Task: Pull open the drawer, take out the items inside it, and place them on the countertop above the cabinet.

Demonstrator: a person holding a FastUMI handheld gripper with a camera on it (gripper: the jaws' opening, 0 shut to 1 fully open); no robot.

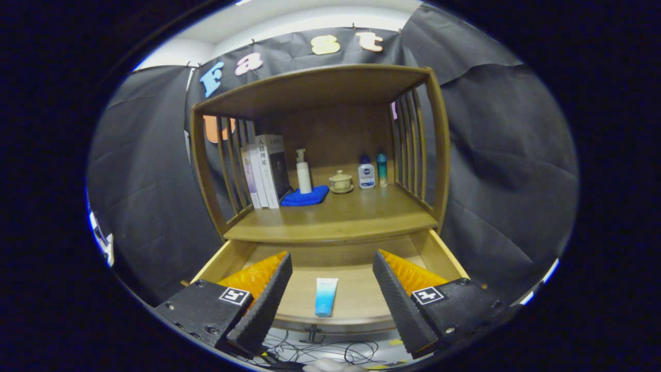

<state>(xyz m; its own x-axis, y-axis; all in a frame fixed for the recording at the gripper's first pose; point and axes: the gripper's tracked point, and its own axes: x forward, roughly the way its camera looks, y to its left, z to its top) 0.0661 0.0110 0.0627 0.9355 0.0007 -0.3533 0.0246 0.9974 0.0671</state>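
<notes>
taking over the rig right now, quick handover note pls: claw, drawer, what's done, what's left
Claw: open, fingers spread wide, holding nothing, poised above the drawer.
Drawer: already pulled out below the countertop.
Inside it: one blue-and-white tube, lying flat on the drawer floor, in line with the gap between the fingers, untouched.
Countertop already carries books, a pump bottle standing on a blue cloth, a lidded cup and two small bottles; the front part is bare.
Done: drawer open.
Left: lower, close on the tube, lift it and set it on the countertop.
</notes>
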